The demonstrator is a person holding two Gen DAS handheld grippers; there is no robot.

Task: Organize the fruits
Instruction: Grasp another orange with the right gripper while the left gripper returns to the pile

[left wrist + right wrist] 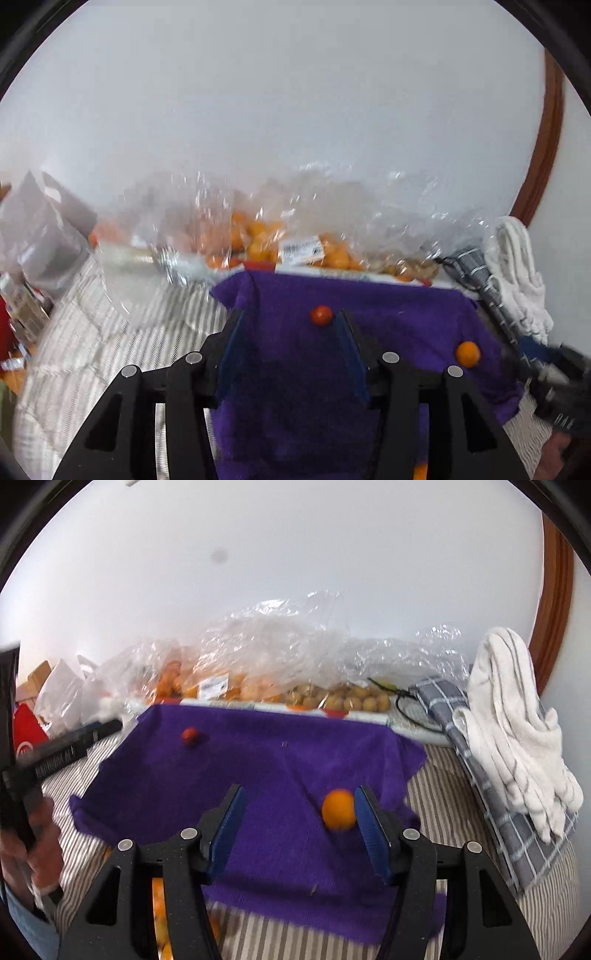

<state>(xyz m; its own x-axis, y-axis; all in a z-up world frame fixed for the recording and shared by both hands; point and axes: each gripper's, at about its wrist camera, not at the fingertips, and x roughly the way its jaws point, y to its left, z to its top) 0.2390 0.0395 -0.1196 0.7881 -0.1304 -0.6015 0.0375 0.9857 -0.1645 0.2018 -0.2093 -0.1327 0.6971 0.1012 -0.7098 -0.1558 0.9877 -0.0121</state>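
Note:
A purple cloth [388, 332] [277, 768] lies on a striped bedcover. A small red fruit [320, 315] [190, 735] rests on it, just beyond the right fingertip of my left gripper [289, 317], which is open and empty. A small orange fruit [338, 809] [467, 353] lies on the cloth, against the inner face of the right finger of my right gripper [300, 796], which is open. The left gripper's handle shows in the right wrist view [55, 755].
Clear plastic bags of orange fruit [258, 236] [221, 683] and brown fruit [351, 699] line the back by the wall. A white towel [513, 731] on a checked cloth [476, 746] lies at the right. White bags [40, 236] stand at the left.

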